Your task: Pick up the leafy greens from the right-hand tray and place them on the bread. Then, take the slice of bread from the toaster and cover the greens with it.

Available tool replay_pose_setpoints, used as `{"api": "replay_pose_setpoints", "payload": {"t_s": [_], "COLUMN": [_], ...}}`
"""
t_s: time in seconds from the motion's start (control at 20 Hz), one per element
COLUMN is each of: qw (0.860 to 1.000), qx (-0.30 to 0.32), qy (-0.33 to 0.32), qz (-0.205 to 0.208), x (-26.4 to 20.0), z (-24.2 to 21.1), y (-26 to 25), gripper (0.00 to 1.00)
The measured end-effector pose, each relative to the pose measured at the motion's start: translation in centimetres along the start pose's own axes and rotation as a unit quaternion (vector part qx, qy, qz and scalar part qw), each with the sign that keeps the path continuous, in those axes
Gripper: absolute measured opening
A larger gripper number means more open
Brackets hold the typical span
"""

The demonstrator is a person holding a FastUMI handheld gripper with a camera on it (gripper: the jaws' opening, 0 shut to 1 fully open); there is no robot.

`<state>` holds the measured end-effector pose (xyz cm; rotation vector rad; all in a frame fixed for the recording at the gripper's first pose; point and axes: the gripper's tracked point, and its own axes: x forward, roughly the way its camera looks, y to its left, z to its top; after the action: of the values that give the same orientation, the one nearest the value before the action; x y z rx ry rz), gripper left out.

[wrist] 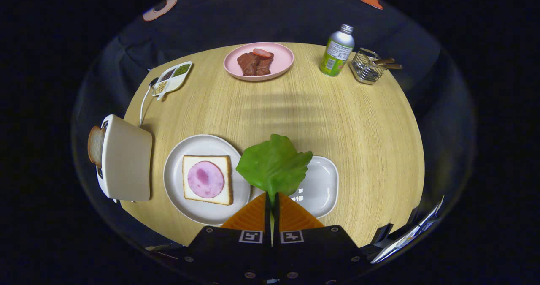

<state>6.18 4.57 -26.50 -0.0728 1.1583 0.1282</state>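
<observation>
My gripper (272, 200) is shut on the stem of a green leaf (274, 164), which stands up just ahead of the fingers. The leaf hangs over the left part of the white oblong tray (322, 183) on the right. To the left of the fingers, a round white plate (177, 192) carries a square bread slice (190, 190) topped with a pink round of ham (205, 179). Further left stands a white toaster (126, 158), with a bread slice (95, 145) sticking out of its slot.
Across the wooden table (358, 128) sit a pink plate (282, 61) of meat, a green and silver bottle (336, 50), a wire basket (366, 67) with utensils, and a small divided dish (171, 79) of seasonings. A white cord (144, 101) runs from the toaster.
</observation>
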Motion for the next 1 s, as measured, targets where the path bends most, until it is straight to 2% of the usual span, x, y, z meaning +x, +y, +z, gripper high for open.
{"api": "replay_pose_setpoints", "payload": {"t_s": [0.6,1.0], "qw": [0.996,0.996], "qx": [-0.041,-0.021], "qy": [0.007,0.044], "qz": [0.074,0.076], "x": [1.3,4.5], "z": [0.6,-1.5], "y": [11.7,12.2], "gripper": [0.01,0.03]}}
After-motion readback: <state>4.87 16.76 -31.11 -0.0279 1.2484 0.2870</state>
